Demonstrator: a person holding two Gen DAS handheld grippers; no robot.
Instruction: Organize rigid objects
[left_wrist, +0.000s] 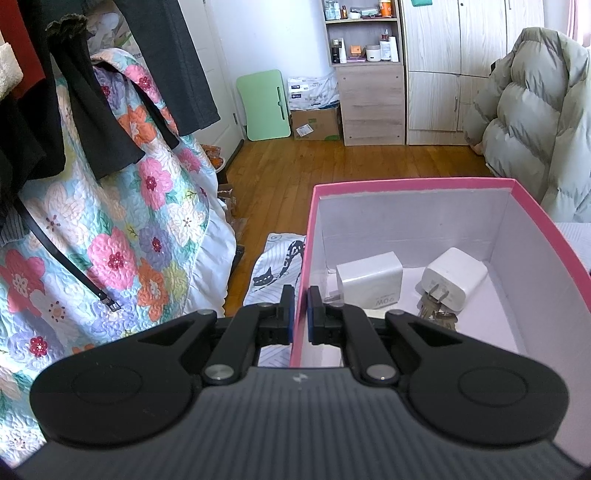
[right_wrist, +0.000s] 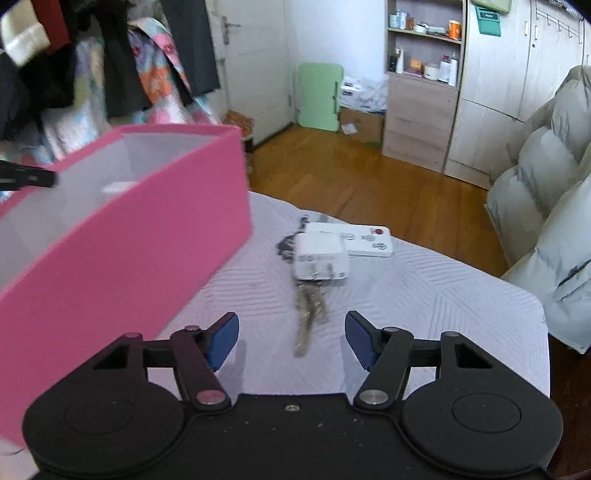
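Left gripper (left_wrist: 301, 314) fingers pinch pink box (left_wrist: 406, 183) wall; two chargers (left_wrist: 369, 277), keys inside. Right gripper (right_wrist: 291, 332) fingers wide; charger (right_wrist: 320, 256), keys (right_wrist: 308, 317), remote (right_wrist: 369, 240) beside box, unpacked.

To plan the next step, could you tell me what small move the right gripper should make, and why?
Probably ease the right gripper forward and down over the bunch of metal keys: its jaws are open, the keys lie on the white quilted cover just ahead between them, and the left gripper clamps the wall of the pink cardboard box.
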